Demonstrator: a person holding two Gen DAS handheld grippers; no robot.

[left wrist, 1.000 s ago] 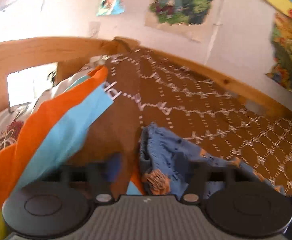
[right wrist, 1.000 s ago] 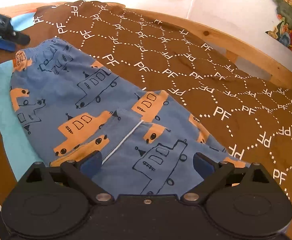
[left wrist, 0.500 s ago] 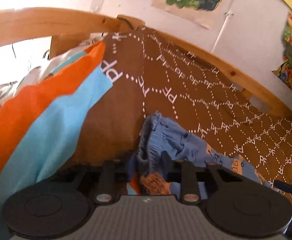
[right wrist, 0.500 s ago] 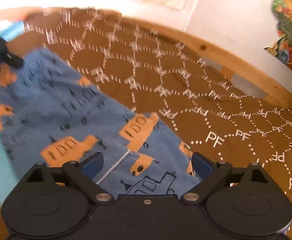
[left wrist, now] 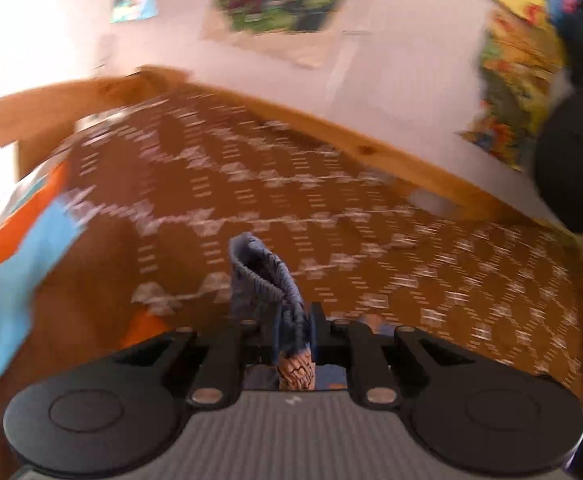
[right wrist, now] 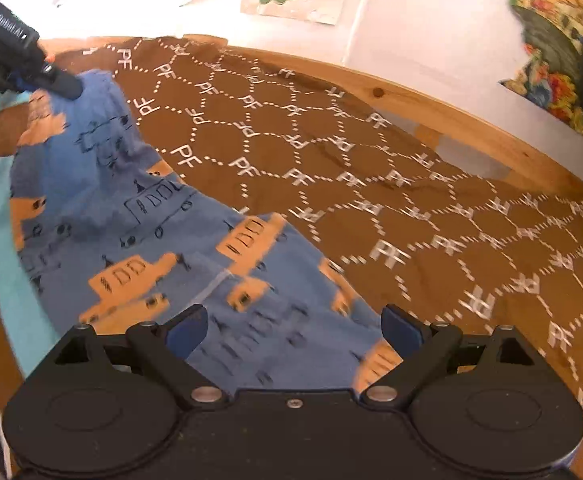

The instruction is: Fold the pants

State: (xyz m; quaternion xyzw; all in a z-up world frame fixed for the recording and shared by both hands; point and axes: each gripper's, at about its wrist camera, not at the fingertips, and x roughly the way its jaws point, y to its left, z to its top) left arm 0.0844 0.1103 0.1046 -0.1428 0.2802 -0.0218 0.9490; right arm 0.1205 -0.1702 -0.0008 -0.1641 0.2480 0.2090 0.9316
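Note:
Blue pants (right wrist: 151,220) printed with orange vehicles lie spread on the brown bedspread (right wrist: 371,152). In the left wrist view their gathered waistband (left wrist: 259,276) stands up bunched between the fingers of my left gripper (left wrist: 291,320), whose jaws are closing and pinch the fabric. The right wrist view shows the same left gripper (right wrist: 51,76) at the top left, holding the waistband corner raised off the bed. My right gripper (right wrist: 294,332) hovers over the leg end of the pants, jaws wide open, blue pads (right wrist: 187,328) clear of the cloth.
A wooden bed rail (right wrist: 451,116) borders the far side, with a postered wall behind it. An orange and light-blue cloth (left wrist: 19,256) lies at the left, partly under the pants. A dark blurred shape (left wrist: 571,160) fills the right edge of the left wrist view.
The left jaws went from wide open to pinched on the waistband, then lifted it off the bed. The right gripper shifted slightly along the pants and stayed open.

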